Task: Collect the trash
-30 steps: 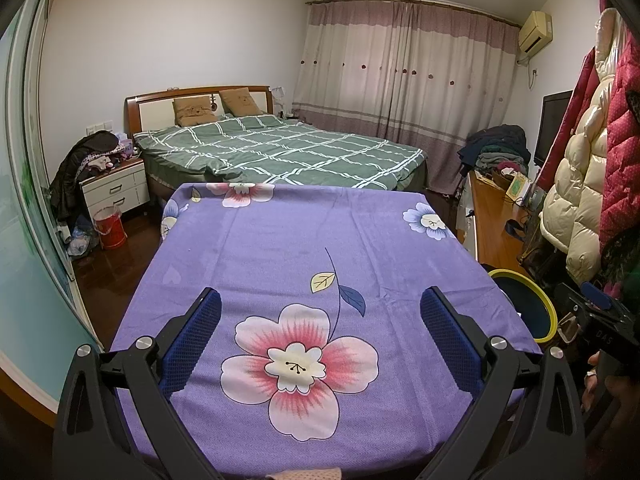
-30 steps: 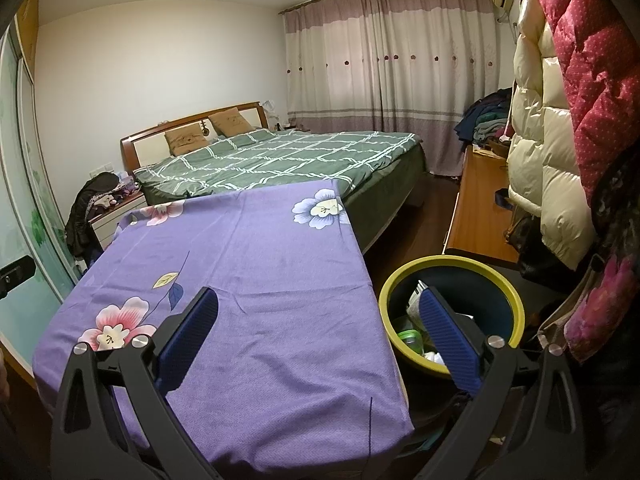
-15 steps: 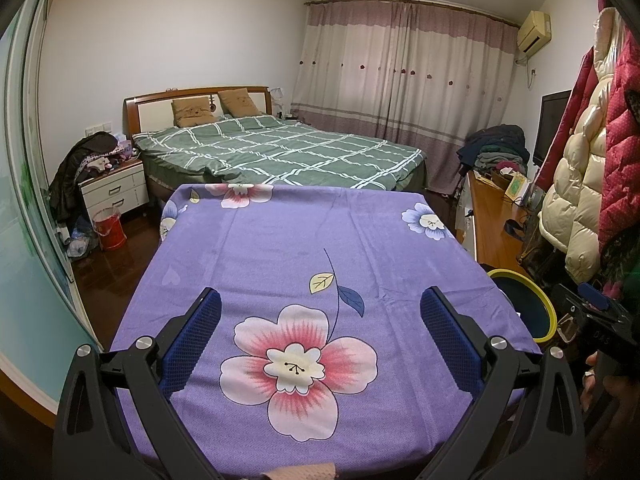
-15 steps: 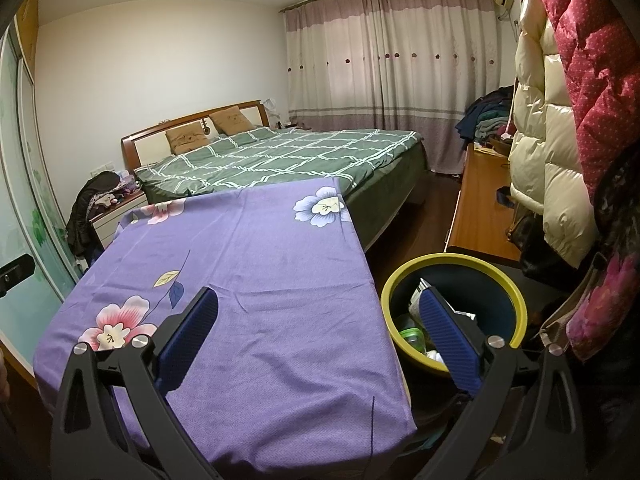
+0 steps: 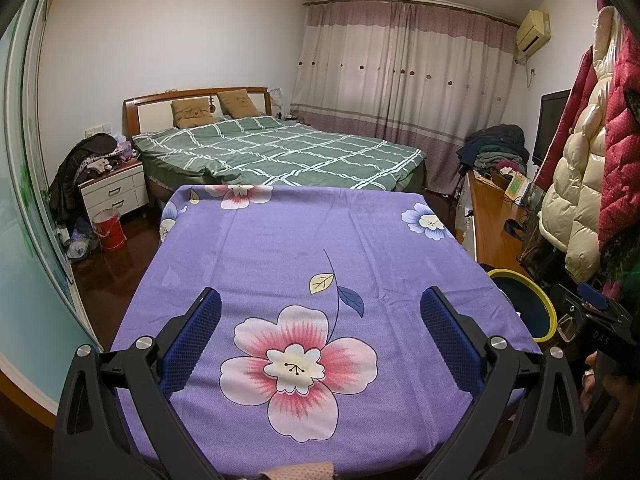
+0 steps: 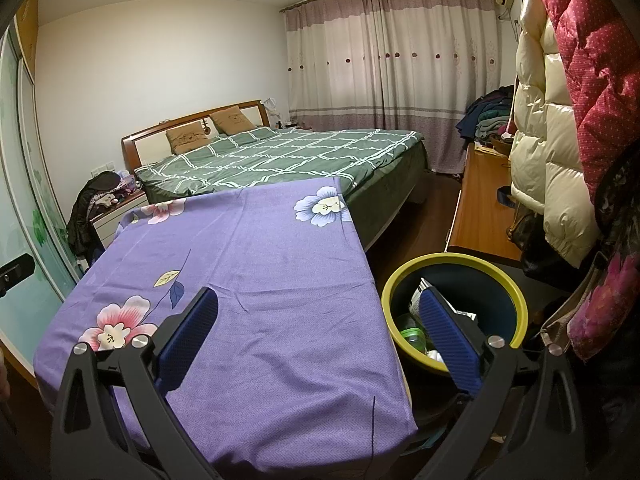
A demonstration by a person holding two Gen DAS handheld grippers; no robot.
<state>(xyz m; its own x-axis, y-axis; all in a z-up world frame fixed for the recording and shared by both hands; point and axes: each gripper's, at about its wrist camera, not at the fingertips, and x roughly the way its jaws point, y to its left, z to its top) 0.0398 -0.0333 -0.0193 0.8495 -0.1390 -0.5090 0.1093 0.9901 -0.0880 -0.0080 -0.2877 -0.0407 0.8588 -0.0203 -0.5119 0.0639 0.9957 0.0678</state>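
Note:
A dark bin with a yellow-green rim (image 6: 454, 308) stands right of the table and holds several bits of trash (image 6: 412, 332), among them a green bottle and paper. It also shows at the right in the left wrist view (image 5: 524, 308). My left gripper (image 5: 320, 332) is open and empty above the purple flowered cloth on the table (image 5: 280, 240). My right gripper (image 6: 318, 334) is open and empty above the table's right edge (image 6: 372, 280), its right finger over the bin. No trash shows on the cloth.
A green checked bed (image 5: 280, 152) lies beyond the table. A wooden bench (image 6: 480, 216) and hanging padded coats (image 6: 560, 140) are at the right. A white nightstand (image 5: 114, 196) and a red bucket (image 5: 108, 228) are at the left.
Both views shift only slightly. Both grippers stay open and empty.

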